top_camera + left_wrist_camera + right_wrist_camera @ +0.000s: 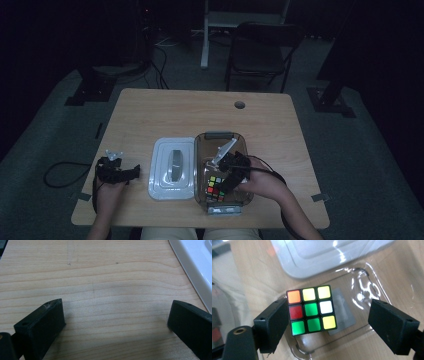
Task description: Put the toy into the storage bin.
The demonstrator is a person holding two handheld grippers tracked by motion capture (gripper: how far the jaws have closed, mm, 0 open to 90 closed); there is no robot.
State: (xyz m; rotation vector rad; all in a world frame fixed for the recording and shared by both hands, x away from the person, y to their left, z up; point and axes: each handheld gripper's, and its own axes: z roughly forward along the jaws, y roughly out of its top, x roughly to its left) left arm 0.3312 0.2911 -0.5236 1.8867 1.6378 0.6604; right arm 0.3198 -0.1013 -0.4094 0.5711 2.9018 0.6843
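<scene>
A scrambled Rubik's cube (312,310) lies on the floor of a clear plastic container (372,287), its top face showing green, yellow, red, orange and white. My right gripper (329,320) is open around it: the left jaw is at the cube's left side, the right jaw stands well apart. From above, the cube (216,188) sits in the near half of the container (200,150) with the right gripper (223,184) reaching into it. My left gripper (134,172) rests open at the table's left. Its wide-apart jaws frame bare wood (116,317).
The container's white lid (172,167) lies flat on the wooden table (200,107) between the two grippers, and its edge (197,265) shows in the left gripper view. A folding chair (260,50) stands beyond the far edge. A cable hole (239,104) is near the back.
</scene>
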